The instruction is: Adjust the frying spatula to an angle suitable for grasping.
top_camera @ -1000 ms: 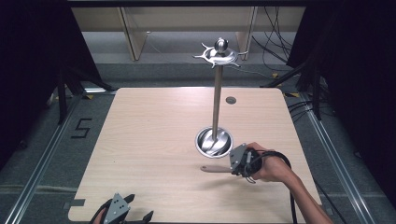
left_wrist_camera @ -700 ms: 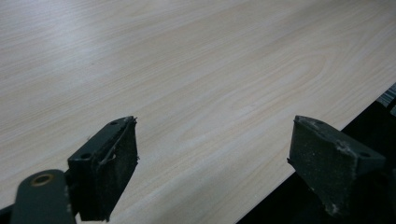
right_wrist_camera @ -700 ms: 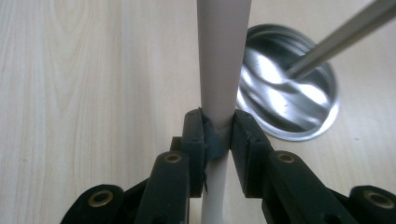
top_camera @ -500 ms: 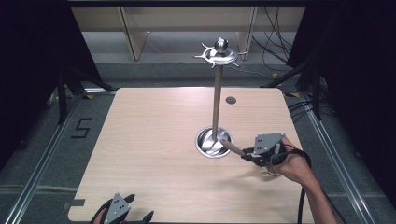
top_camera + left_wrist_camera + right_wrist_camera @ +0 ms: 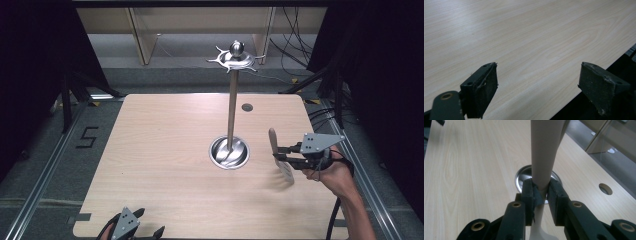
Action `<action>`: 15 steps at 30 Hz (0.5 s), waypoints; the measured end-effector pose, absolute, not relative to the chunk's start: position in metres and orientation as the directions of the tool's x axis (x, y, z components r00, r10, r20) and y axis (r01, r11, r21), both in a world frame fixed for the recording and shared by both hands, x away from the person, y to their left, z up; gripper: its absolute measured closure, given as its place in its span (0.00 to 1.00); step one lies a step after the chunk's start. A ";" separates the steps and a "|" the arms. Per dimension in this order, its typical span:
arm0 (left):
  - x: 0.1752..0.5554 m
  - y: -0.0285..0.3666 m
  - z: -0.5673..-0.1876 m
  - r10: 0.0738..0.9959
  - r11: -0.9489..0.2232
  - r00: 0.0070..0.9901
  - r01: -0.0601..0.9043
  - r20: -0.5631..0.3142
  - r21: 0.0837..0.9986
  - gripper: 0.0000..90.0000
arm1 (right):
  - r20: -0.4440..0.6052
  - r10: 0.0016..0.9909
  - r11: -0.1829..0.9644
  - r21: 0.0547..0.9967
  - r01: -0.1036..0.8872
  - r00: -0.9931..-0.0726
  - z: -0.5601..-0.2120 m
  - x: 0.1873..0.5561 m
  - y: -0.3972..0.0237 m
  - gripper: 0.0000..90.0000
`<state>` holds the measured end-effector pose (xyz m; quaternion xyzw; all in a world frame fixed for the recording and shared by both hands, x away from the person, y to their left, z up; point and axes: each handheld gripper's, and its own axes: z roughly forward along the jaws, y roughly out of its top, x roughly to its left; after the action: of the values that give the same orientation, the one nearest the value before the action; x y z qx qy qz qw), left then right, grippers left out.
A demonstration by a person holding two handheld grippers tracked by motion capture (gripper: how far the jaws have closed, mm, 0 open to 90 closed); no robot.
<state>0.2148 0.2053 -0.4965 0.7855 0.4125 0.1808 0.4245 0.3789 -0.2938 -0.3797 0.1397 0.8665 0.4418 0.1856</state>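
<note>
Right of the stand's round base, the right gripper had its jaws clamped on the neck of a spatula, just below the pale handle. A second earlier the spatula lay flat on the table in front of the base, already pinched; half a second earlier it was lifted and level. At this moment it stood close to upright, handle up and blade hanging down, clear of the tabletop. Its blade was blurred in the high view, so its exact shape could not be read. Seen along the right gripper's jaws, the handle rose in front of the base. The lift and the turn suggest the spatula was being readied for hanging on one of the hooks at the stand's top, a step not yet done. The left gripper sat at the table's near edge, unmoved, jaws wide apart with nothing between them.
</note>
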 end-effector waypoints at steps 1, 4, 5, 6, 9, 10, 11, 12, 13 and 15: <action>0.215 0.205 -0.497 0.801 -0.300 0.595 0.494 -0.065 0.816 0.17 | -0.185 0.424 0.533 0.843 0.079 -0.886 -0.379 0.380 -0.299 0.85; 0.215 0.205 -0.497 0.801 -0.300 0.595 0.495 -0.066 0.816 0.17 | -0.185 0.429 0.506 0.860 0.066 -0.884 -0.377 0.381 -0.302 0.85; 0.215 0.205 -0.497 0.802 -0.299 0.594 0.495 -0.066 0.816 0.17 | -0.177 0.439 0.484 0.873 0.066 -0.881 -0.376 0.380 -0.304 0.85; 0.215 0.206 -0.496 0.801 -0.300 0.595 0.494 -0.065 0.816 0.17 | -0.166 0.465 0.456 0.887 0.075 -0.870 -0.373 0.379 -0.306 0.85; 0.214 0.205 -0.497 0.810 -0.282 0.581 0.502 -0.078 0.817 0.17 | -0.156 0.469 0.441 0.894 0.077 -0.870 -0.371 0.379 -0.309 0.85; 0.214 0.206 -0.496 0.812 -0.285 0.579 0.506 -0.076 0.814 0.17 | -0.153 0.484 0.412 0.908 0.071 -0.861 -0.370 0.379 -0.310 0.85; 0.214 0.206 -0.496 0.811 -0.289 0.580 0.505 -0.072 0.814 0.17 | -0.146 0.491 0.391 0.918 0.068 -0.859 -0.368 0.379 -0.312 0.85; 0.214 0.206 -0.496 0.811 -0.289 0.580 0.505 -0.072 0.814 0.17 | -0.146 0.491 0.391 0.918 0.068 -0.859 -0.368 0.379 -0.312 0.85; 0.215 0.207 -0.496 0.805 -0.298 0.589 0.493 -0.062 0.817 0.17 | -0.151 0.480 0.392 0.918 0.058 -0.864 -0.367 0.381 -0.313 0.85; 0.215 0.205 -0.497 0.811 -0.279 0.579 0.504 -0.080 0.817 0.17 | -0.151 0.501 0.364 0.930 0.049 -0.852 -0.365 0.382 -0.314 0.85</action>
<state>0.2146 0.2053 -0.4970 0.7792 0.4220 0.1800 0.4270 0.3816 -0.3139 -0.3650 0.1721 0.7986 0.5370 0.2102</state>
